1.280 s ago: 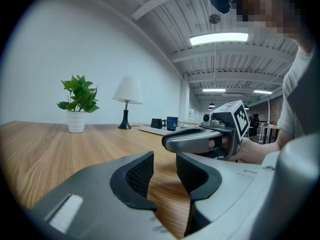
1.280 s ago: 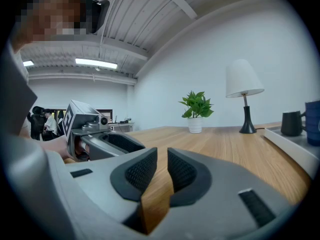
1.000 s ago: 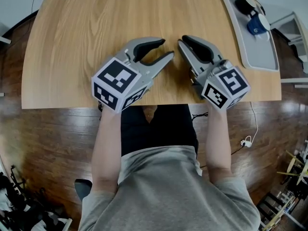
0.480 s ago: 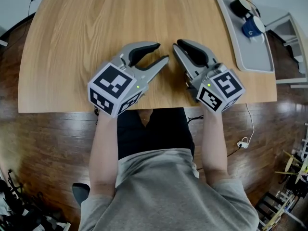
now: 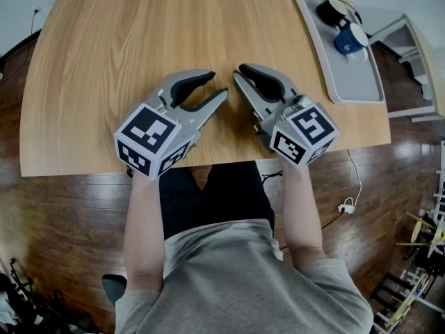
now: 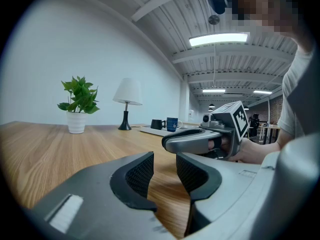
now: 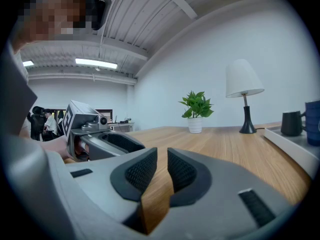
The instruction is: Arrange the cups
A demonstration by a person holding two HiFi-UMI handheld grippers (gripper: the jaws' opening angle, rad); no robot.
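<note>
Head view: black cup (image 5: 328, 10) and blue cup (image 5: 348, 40) are noted on the tray (image 5: 351, 82), far right of the surface (image 5: 104, 47). Arranging is judged not begun.
Left gripper view: left gripper (image 6: 165, 171) is held partly open, empty.
Right gripper view: right gripper (image 7: 161, 171) is held closed, empty.

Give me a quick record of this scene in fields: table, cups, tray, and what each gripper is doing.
table: wooden
cups: black cup and blue cup, both on the tray
tray: grey, at the table's far right
left gripper: near edge, jaws apart, nothing between
right gripper: near edge, jaws together, empty
other: potted plant, lamp on the table
</note>
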